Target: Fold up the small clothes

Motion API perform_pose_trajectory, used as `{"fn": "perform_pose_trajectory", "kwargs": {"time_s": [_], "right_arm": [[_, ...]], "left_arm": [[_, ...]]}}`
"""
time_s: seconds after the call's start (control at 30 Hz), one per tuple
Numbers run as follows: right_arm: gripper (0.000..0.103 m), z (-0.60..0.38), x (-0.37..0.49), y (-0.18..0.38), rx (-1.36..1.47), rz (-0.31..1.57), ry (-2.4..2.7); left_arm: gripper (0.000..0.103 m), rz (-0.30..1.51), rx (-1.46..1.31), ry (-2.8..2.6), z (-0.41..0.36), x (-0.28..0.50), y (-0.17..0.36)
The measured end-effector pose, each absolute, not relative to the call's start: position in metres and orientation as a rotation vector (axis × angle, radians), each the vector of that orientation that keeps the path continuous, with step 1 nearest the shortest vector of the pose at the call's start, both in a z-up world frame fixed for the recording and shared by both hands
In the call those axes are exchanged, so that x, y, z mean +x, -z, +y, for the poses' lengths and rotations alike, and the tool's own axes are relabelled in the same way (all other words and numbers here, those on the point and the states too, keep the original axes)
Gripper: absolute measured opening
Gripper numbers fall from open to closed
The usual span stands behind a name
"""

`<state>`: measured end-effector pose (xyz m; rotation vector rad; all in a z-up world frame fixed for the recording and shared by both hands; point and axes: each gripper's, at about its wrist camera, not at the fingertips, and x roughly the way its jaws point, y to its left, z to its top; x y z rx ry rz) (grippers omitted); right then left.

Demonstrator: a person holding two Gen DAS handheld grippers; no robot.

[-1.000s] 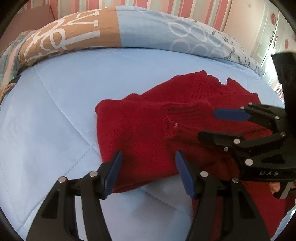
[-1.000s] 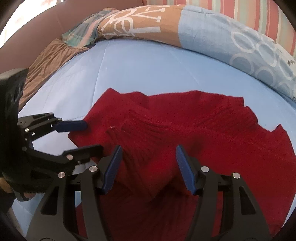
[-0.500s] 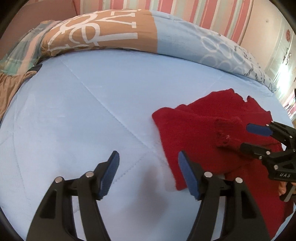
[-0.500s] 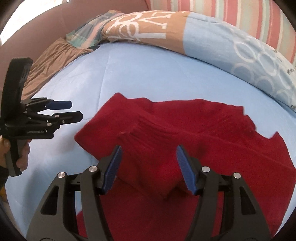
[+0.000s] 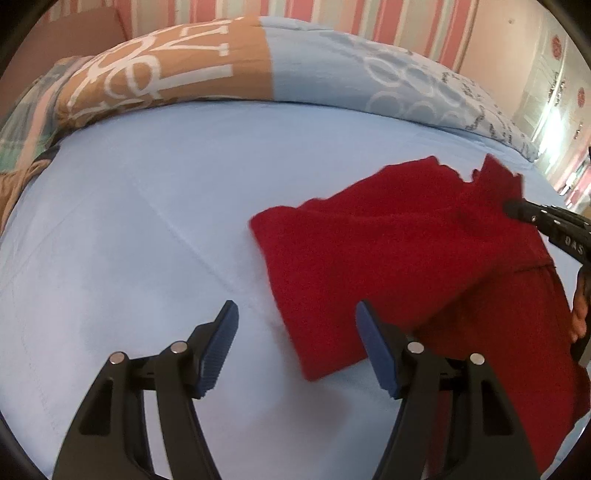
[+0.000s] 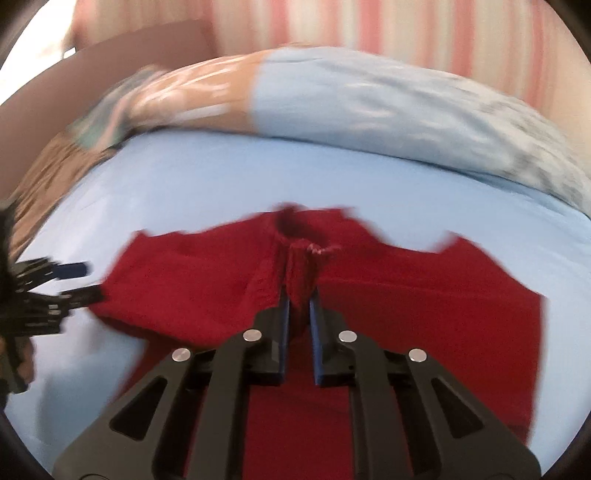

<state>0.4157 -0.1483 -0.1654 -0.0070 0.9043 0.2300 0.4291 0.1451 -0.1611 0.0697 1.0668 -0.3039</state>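
While right gripper (image 6: 298,308) pinched red sweater (image 5: 388,258) sleeve, frame centre, left gripper (image 5: 295,343) gaped empty; lay sleeve flat, unbunched.

So the whole lower half of the left wrist view is a pale blue quilted bedspread (image 5: 140,229) with stitched seams crossing it diagonally. Along the top runs a rolled-up duvet (image 5: 229,70), tan with big white lettering on its left part, light blue with ring patterns further right. Behind it there's a pink and white striped wall (image 5: 369,18). Far left edge shows a bit of brown fabric (image 5: 14,184) and something plaid above it. Upper right looks like a pale wardrobe door (image 5: 554,85) with red decorations, pretty blurry though.
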Motion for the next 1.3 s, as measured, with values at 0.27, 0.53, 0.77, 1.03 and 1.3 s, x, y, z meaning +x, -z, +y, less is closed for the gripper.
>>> {"fn": "perform_pose_trajectory", "kwargs": {"time_s": [0.27, 0.53, 0.77, 1.03, 1.3], "right_arm": [[0.016, -0.242, 0.392, 0.207, 0.12, 1.06, -0.123], [0.061, -0.253, 0.385, 0.197, 0.099, 1.059, -0.064], [0.047, -0.244, 0.398, 0.204, 0.005, 1.106, -0.013], [0.006, -0.243, 0.396, 0.194, -0.145, 1.069, -0.034], [0.001, -0.292, 0.383, 0.16, -0.132, 0.882, 0.099]], "left_arm": [[0.067, 1.082, 0.08, 0.386, 0.1, 0.433, 0.169], [0.072, 1.105, 0.166, 0.336, 0.048, 0.444, 0.18], [0.073, 1.122, 0.19, 0.285, 0.033, 0.454, 0.185], [0.073, 1.14, 0.219, 0.236, 0.021, 0.462, 0.183], [0.073, 1.084, 0.223, 0.252, 0.0, 0.465, 0.169]]}}
